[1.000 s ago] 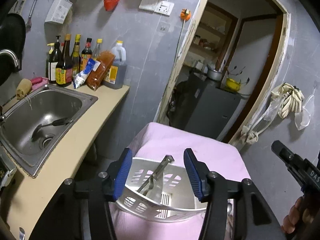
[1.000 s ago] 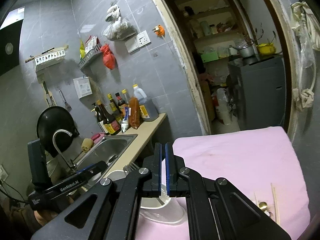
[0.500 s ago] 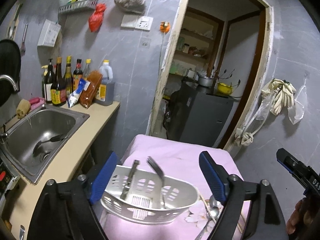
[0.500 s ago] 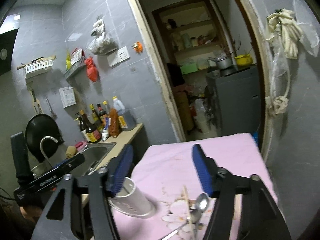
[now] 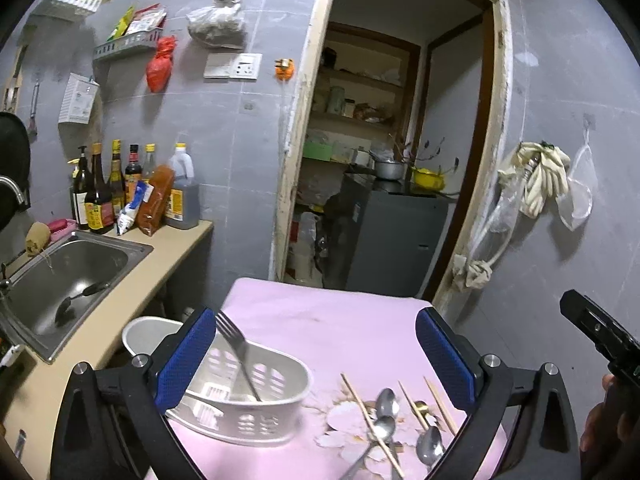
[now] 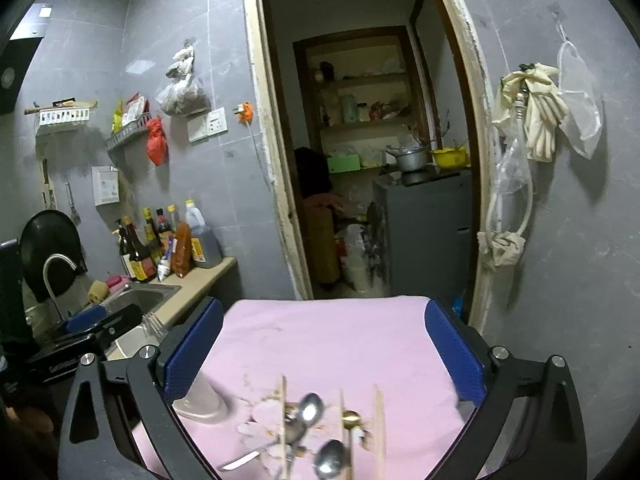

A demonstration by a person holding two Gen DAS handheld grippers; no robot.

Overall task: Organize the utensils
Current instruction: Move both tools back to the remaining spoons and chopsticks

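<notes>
A white slotted basket [image 5: 256, 416] stands on the pink tablecloth [image 5: 320, 328] with a fork [image 5: 236, 352] leaning upright in it. To its right lie loose spoons [image 5: 386, 426] and wooden chopsticks [image 5: 360, 408] in a small heap. My left gripper [image 5: 316, 356] hovers above them, its jaws opening wide and holding nothing. In the right wrist view the same spoons [image 6: 310, 410] and chopsticks [image 6: 378, 424] lie just below my right gripper [image 6: 320, 352]. Its jaws are also opening, with nothing between them. The basket [image 6: 200, 400] shows blurred behind its left finger.
A counter with a steel sink [image 5: 72, 276] and several sauce bottles [image 5: 120, 188] runs along the left. A white bucket [image 5: 148, 336] stands between counter and table. Behind the table is an open doorway [image 5: 384, 160] to a pantry; gloves and bags [image 5: 540, 184] hang on the right wall.
Both grippers went from narrow or shut to wide open. Both views pulled back and up, so the spoons and chopsticks came into sight. The fork now leans in the basket.
</notes>
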